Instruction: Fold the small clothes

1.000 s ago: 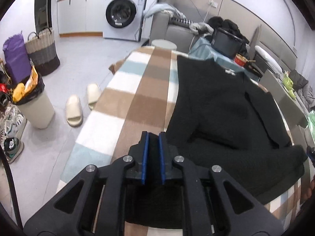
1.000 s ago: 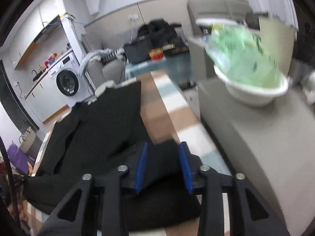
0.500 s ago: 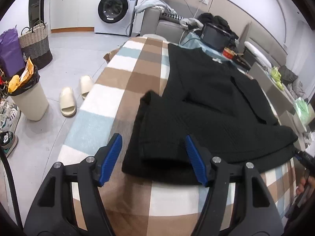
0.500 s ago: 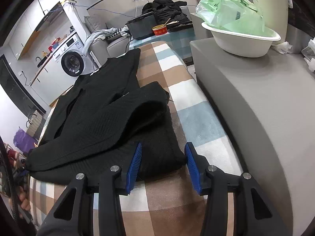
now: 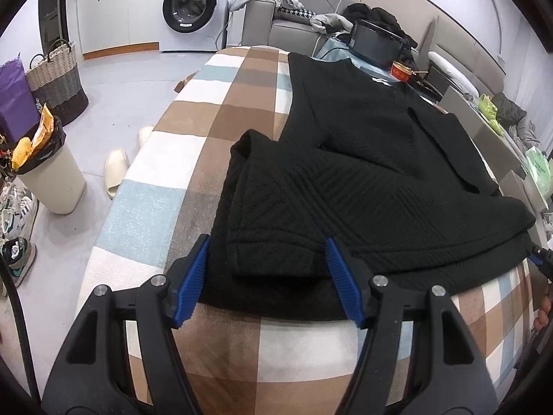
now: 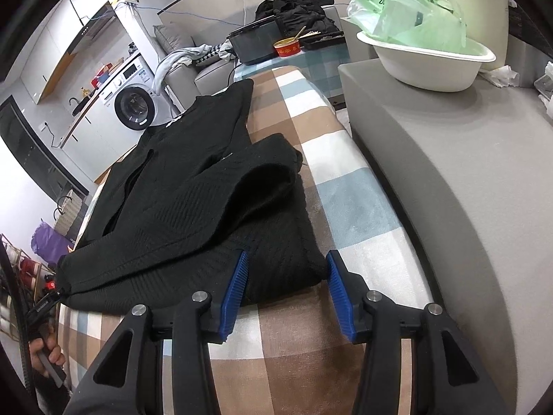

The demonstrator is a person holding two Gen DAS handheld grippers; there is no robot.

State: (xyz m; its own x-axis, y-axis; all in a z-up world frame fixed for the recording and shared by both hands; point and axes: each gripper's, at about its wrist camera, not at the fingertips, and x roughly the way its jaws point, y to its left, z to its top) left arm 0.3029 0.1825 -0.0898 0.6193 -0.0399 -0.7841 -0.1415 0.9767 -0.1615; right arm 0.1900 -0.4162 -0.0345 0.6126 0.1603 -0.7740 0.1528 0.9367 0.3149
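Both my grippers, left (image 5: pixel 266 278) and right (image 6: pixel 285 290), have just spread and grasp nothing, straddling the near corners of the black sweater (image 5: pixel 363 186) on the checked blanket (image 5: pixel 207 131) (long axis running away, both equally near).

Black sweater (image 5: pixel 366 173) spread on a checked blanket (image 5: pixel 193 131), lower half folded up over the body, one sleeve laid across. Left gripper (image 5: pixel 268 278) at the near folded edge, blue pads (image 5: pixel 191 280) well apart, jaws just opened, fabric lying between them but not pinched. Off to the left on the floor: bin (image 5: pixel 52 180), slippers (image 5: pixel 115 171), woven basket (image 5: pixel 57 83). Washing machine (image 5: pixel 191 7) at the back.
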